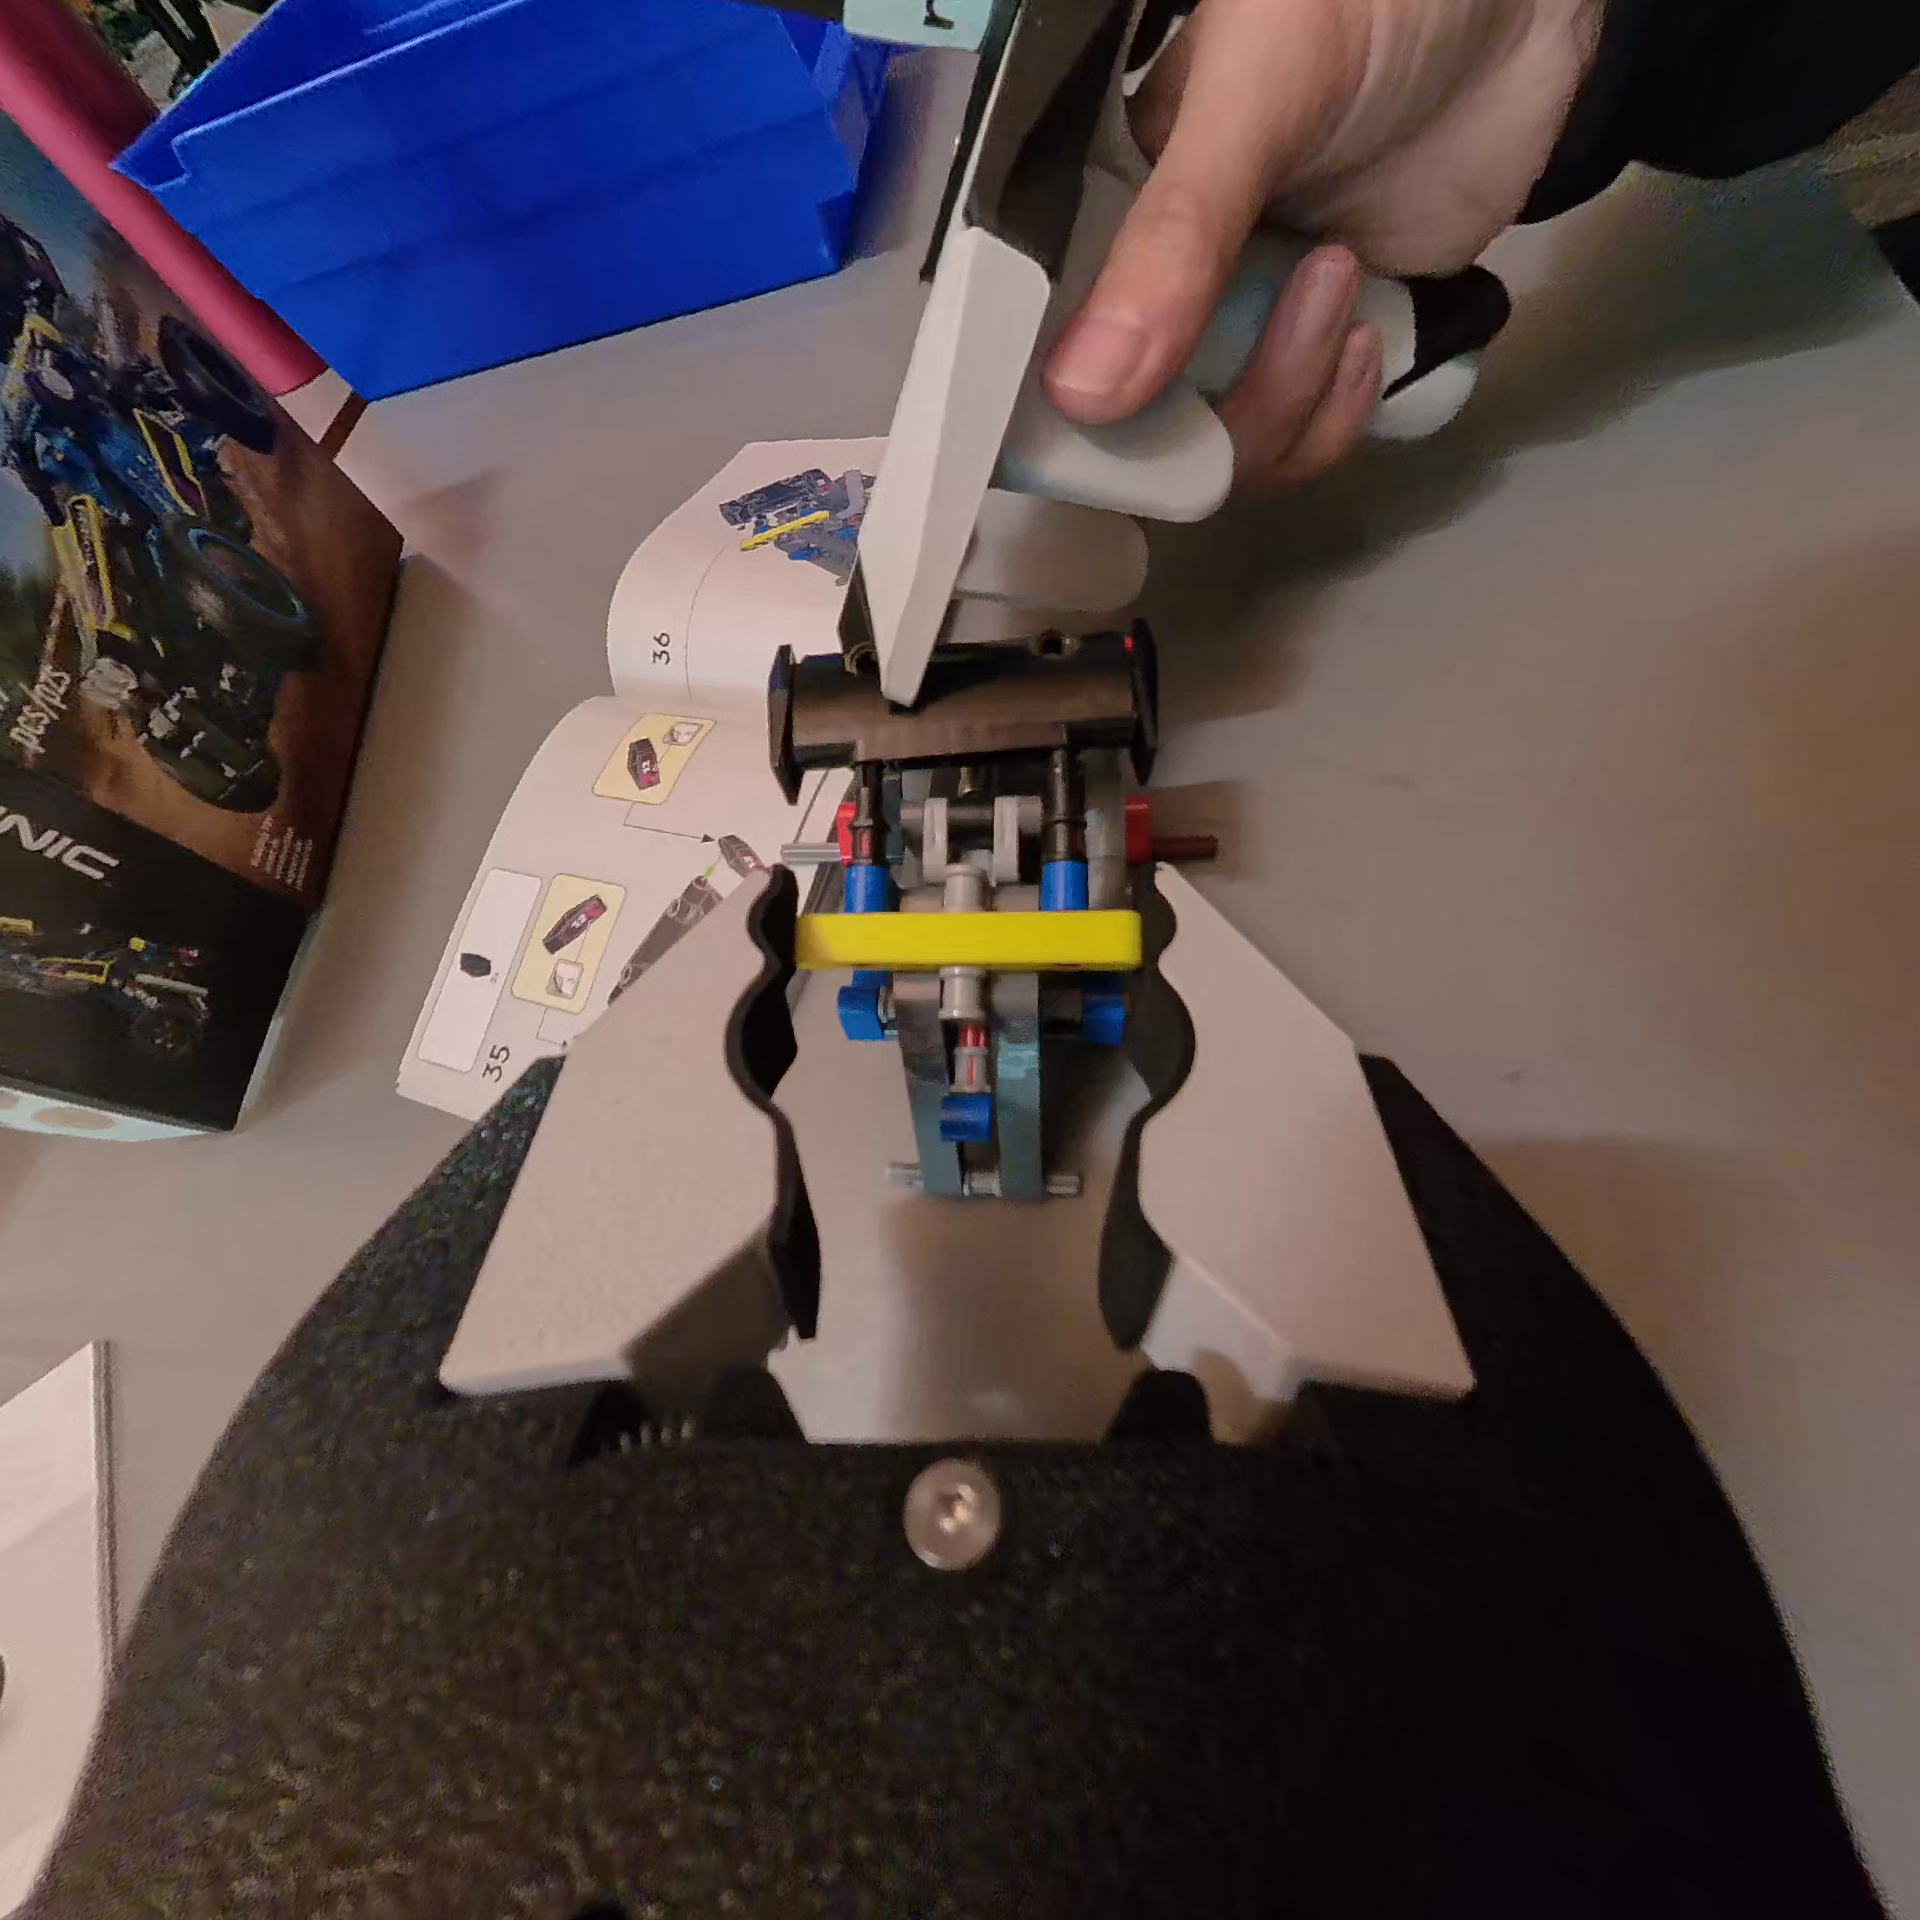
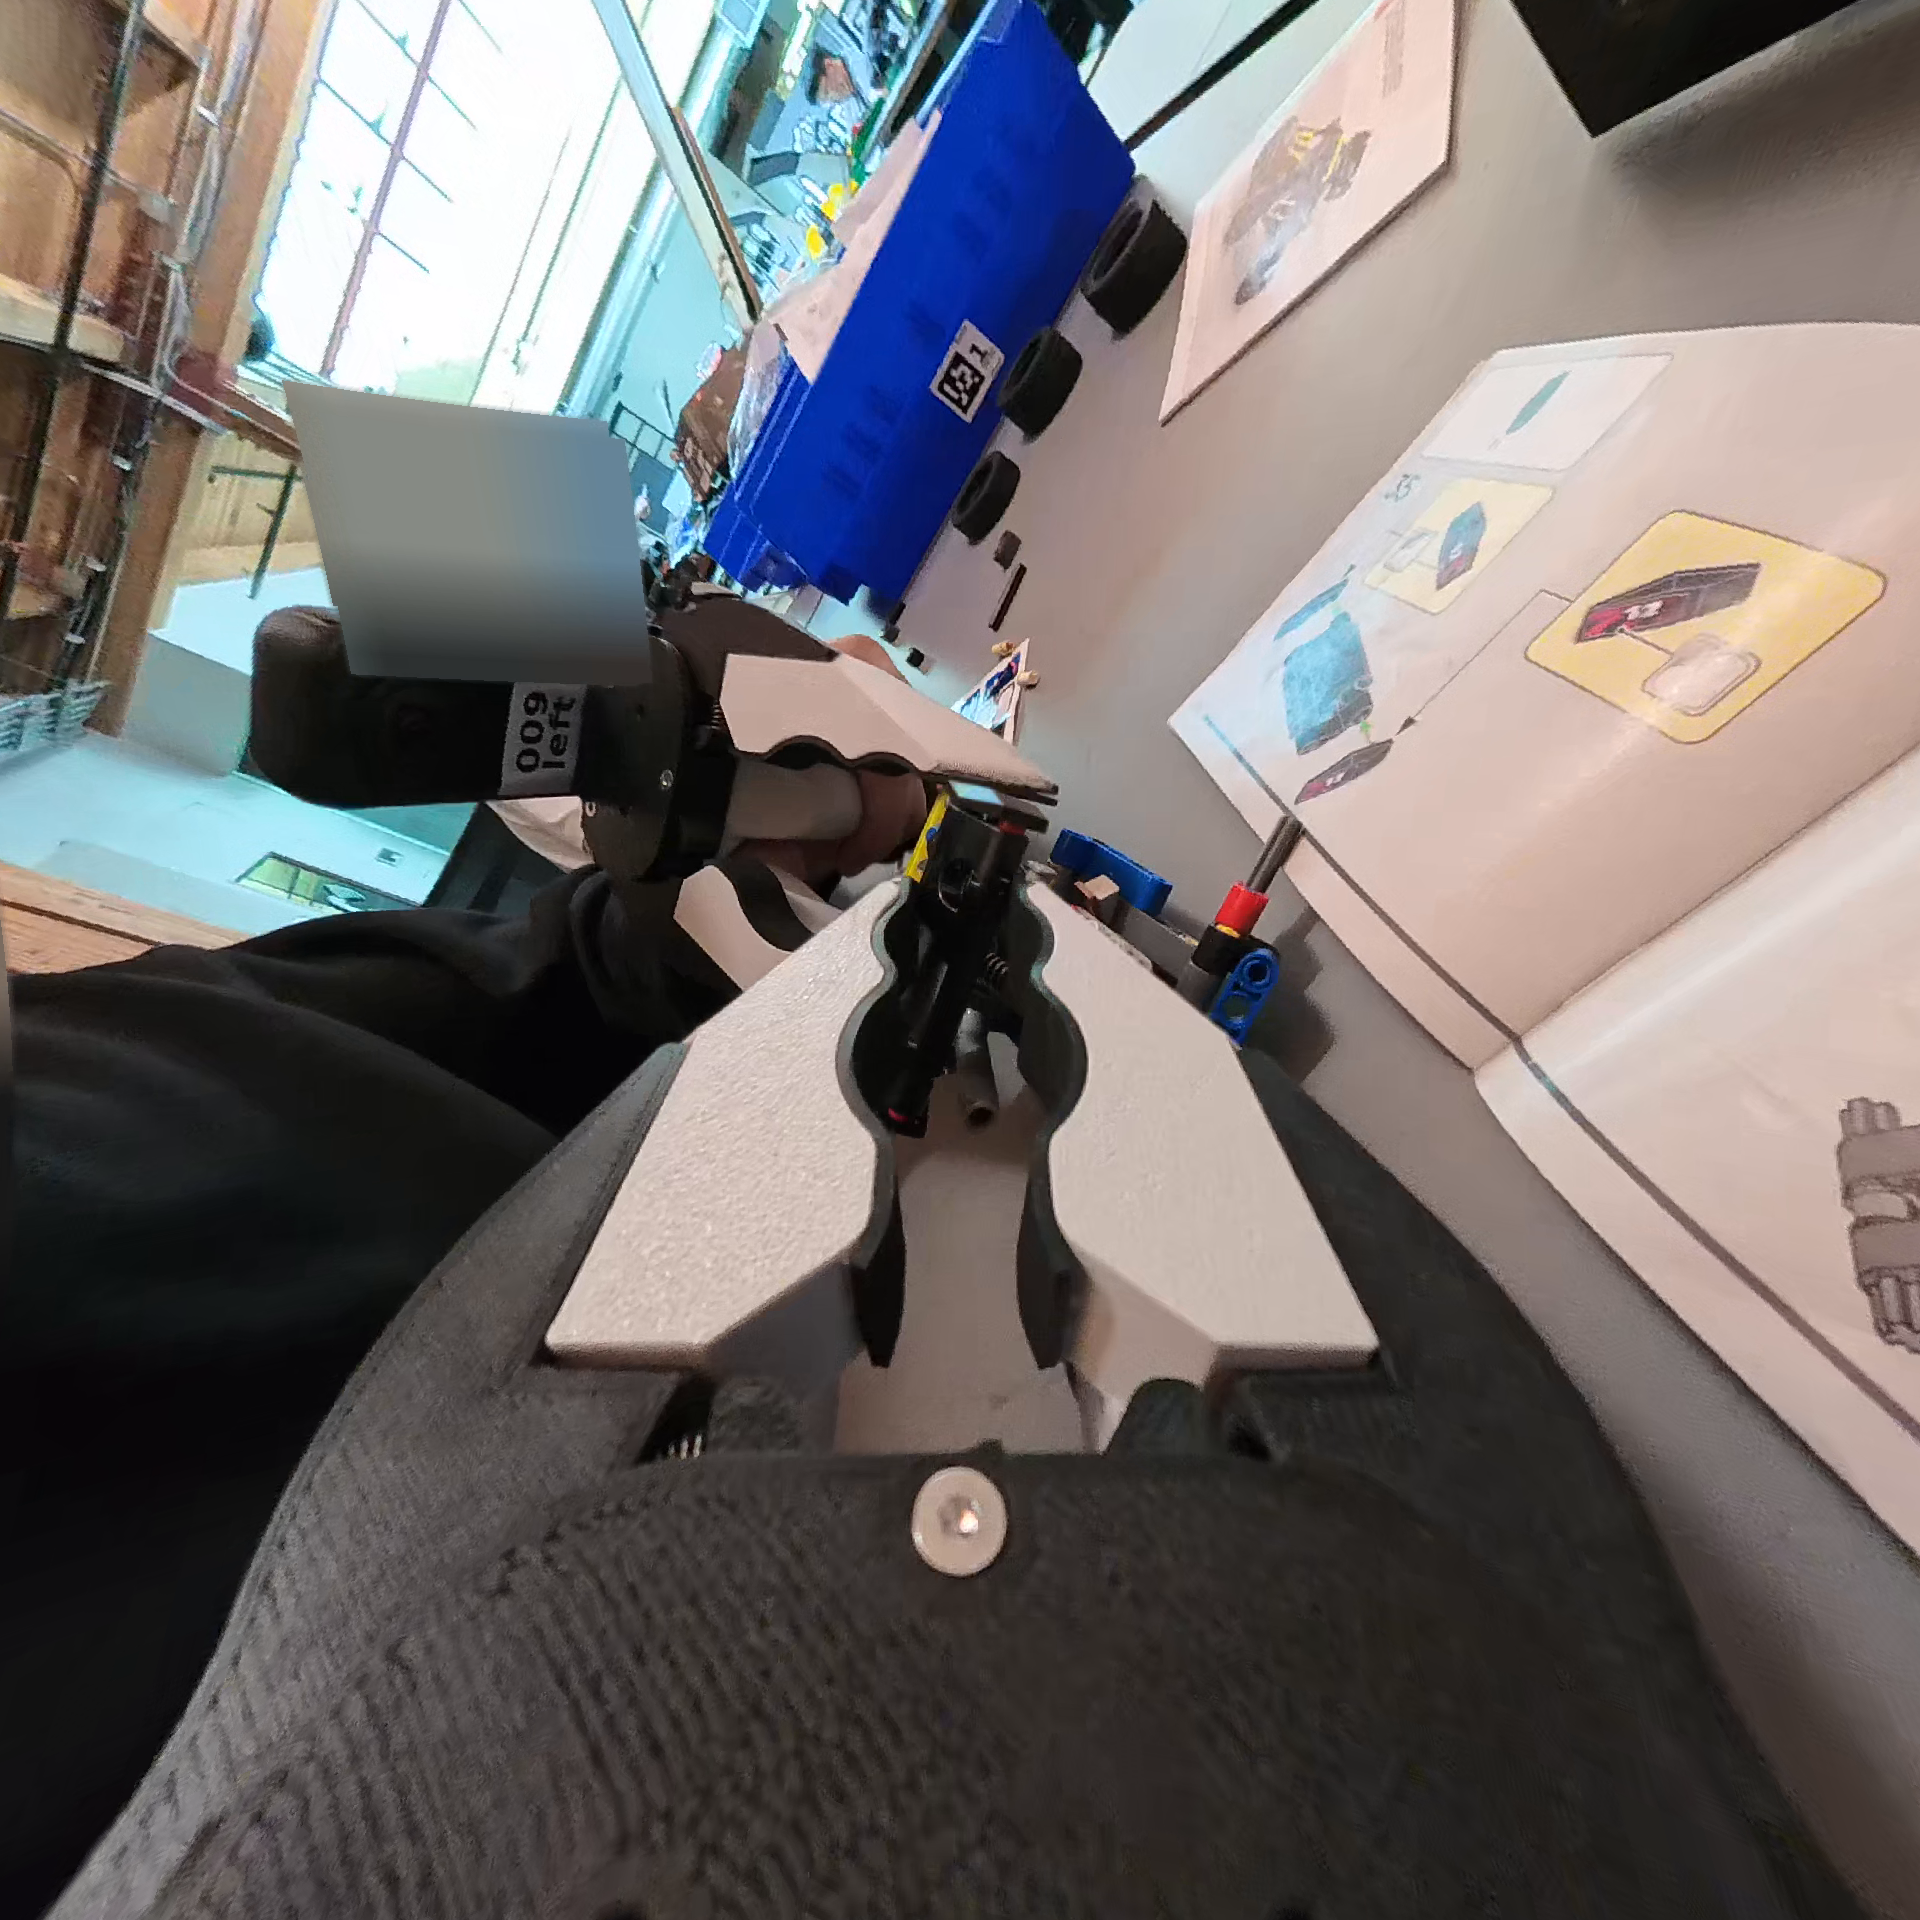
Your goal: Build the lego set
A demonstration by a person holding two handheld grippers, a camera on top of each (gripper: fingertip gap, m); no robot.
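**Two grippers on one small brick model**

Starting at the left of the left wrist view: a toy box [image 1: 156,644] stands well off to the left of the left gripper [image 1: 966,940], with a blue bin [image 1: 499,197] farther ahead and an open instruction booklet [image 1: 582,852] lying just beside the left finger [image 1: 665,1122]. Between the two fingers sits the brick model [image 1: 971,935] (a partly built frame of blue, grey, black and red pieces). Its yellow bar [image 1: 966,938] spans the gap, and each end meets a dark pad, so the left gripper is closed on the model at a middling width.

Ahead of the left gripper, the right gripper [image 2: 961,935] comes down from above, held by a hand [image 1: 1299,208]. Its tip rests on the model's black end piece [image 1: 956,696]. In the right wrist view its fingers stand narrow, with a black part of the model, spring and all, pinched between the pads. To its right lie loose pieces, among them a blue beam [image 2: 1112,862] and a red-capped pin [image 2: 1242,909], and then the booklet pages.

The model is plainly unfinished: three black tyres [image 2: 1039,379] lie unmounted by the bin, and loose parts remain on the grey table [image 1: 1558,831].
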